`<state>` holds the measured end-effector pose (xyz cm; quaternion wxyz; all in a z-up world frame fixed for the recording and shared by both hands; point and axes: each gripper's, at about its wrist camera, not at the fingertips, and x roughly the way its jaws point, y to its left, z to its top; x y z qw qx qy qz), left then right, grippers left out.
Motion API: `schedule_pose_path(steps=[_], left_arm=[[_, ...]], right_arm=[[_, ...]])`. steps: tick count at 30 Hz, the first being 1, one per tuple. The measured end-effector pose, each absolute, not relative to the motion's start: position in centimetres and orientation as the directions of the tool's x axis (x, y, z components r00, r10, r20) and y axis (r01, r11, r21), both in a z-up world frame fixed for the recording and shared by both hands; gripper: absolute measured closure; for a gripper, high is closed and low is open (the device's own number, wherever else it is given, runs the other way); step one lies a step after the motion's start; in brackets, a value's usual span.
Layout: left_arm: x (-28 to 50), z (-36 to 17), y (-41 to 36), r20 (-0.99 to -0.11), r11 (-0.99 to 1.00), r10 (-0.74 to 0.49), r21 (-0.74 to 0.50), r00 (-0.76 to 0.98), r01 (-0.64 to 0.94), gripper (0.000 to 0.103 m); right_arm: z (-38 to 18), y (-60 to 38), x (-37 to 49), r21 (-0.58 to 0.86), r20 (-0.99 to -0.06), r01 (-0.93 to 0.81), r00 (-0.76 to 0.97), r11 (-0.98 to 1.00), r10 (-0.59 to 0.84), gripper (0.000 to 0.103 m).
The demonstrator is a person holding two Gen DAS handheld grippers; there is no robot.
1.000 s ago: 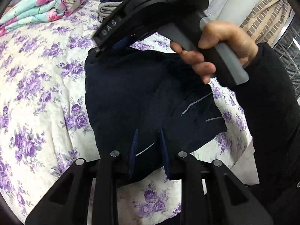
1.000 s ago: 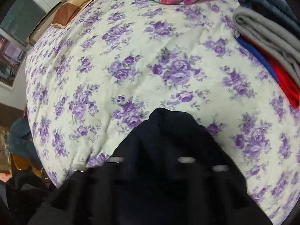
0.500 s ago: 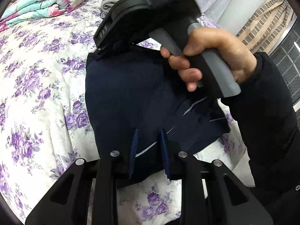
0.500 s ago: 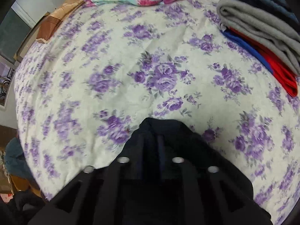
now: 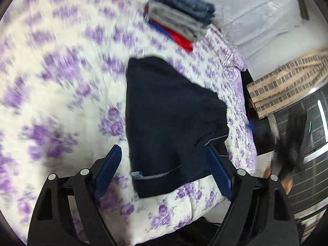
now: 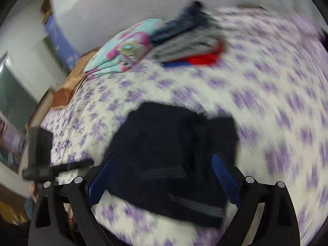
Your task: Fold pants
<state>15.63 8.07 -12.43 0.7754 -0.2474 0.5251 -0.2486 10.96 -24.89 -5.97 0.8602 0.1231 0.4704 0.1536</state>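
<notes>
The dark pants (image 5: 172, 123) lie folded into a compact bundle near the right edge of the bed (image 5: 61, 94), apart from the stack of folded clothes (image 5: 180, 18) farther back. Left gripper (image 5: 164, 172) and right gripper (image 6: 164, 180) both released, fingers spread, holding nothing. Folding appears essentially complete; perhaps only stacking remains.

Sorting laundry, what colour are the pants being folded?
Dark navy pants, clearest in the left wrist view.
</notes>
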Motion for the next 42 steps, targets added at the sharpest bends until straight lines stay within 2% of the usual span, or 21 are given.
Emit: schedule_pose_path(steps=[4,7,10,12,15,18,20,23,24,25,27,29,31,38,40,42], left_arm=[[18.3,-15.4,6.9,-0.714,0.749,-0.654,-0.658,0.252,0.078,0.022],[19.8,-16.6,5.1,-0.711,0.736,-0.673,-0.670,0.204,0.092,0.024],[19.3,-15.5,3.3,-0.751,0.785,-0.618,-0.602,0.231,0.143,0.026],[19.0,-15.3,3.2,-0.758,0.796,-0.604,-0.586,0.245,0.151,0.034],[19.0,-15.7,4.2,-0.741,0.776,-0.629,-0.618,0.236,0.126,0.039],[19.1,-16.0,4.4,-0.739,0.771,-0.635,-0.623,0.224,0.131,0.039],[19.2,-16.2,4.3,-0.742,0.773,-0.633,-0.621,0.219,0.132,0.039],[19.4,-16.3,4.0,-0.742,0.771,-0.636,-0.621,0.213,0.138,0.039],[19.4,-16.3,4.0,-0.740,0.768,-0.639,-0.624,0.209,0.142,0.039],[19.4,-16.4,4.0,-0.740,0.767,-0.641,-0.625,0.205,0.146,0.039],[19.6,-16.6,4.1,-0.737,0.763,-0.647,-0.628,0.197,0.153,0.039],[19.8,-16.6,4.0,-0.730,0.754,-0.657,-0.636,0.188,0.163,0.039],[20.0,-16.7,4.0,-0.726,0.748,-0.664,-0.641,0.178,0.173,0.036],[20.7,-16.8,3.8,-0.703,0.722,-0.692,-0.666,0.165,0.186,0.028],[20.7,-16.7,3.3,-0.704,0.722,-0.691,-0.663,0.165,0.197,0.028],[20.7,-16.4,3.0,-0.700,0.722,-0.692,-0.663,0.177,0.200,0.029]], right_arm=[[-9.2,-29.2,6.3,0.387,-0.782,0.025,0.538,0.922,0.314,0.008],[-10.3,-30.1,5.7,0.416,-0.782,0.084,0.542,0.905,0.309,0.008],[-9.9,-29.0,7.0,0.384,-0.781,0.059,0.554,0.921,0.290,0.008],[-9.9,-27.6,8.5,0.361,-0.785,0.015,0.544,0.932,0.296,0.008],[-10.5,-25.8,11.2,0.377,-0.787,-0.022,0.519,0.926,0.333,0.008],[-10.0,-24.7,13.1,0.365,-0.789,-0.035,0.519,0.930,0.329,0.008],[-9.9,-23.9,13.8,0.325,-0.800,-0.052,0.517,0.944,0.304,0.008],[-11.0,-22.5,14.9,0.145,-0.852,-0.044,0.502,0.988,0.148,0.008],[-11.9,-22.4,15.2,0.110,-0.870,-0.041,0.479,0.993,0.116,0.004],[-12.5,-22.9,15.2,0.130,-0.877,-0.033,0.463,0.991,0.130,0.004],[-13.5,-24.5,15.5,0.258,-0.880,0.004,0.414,0.966,0.233,0.003],[-14.4,-26.3,16.1,0.394,-0.865,0.048,0.356,0.918,0.353,0.003],[-14.9,-27.5,16.3,0.470,-0.843,0.077,0.334,0.879,0.421,0.003],[-15.6,-28.0,15.5,0.493,-0.849,0.095,0.270,0.865,0.454,0.003],[-16.5,-28.4,15.7,0.547,-0.823,0.120,0.258,0.829,0.506,0.003],[-17.3,-27.7,16.1,0.648,-0.748,0.093,0.264,0.756,0.609,0.003]])
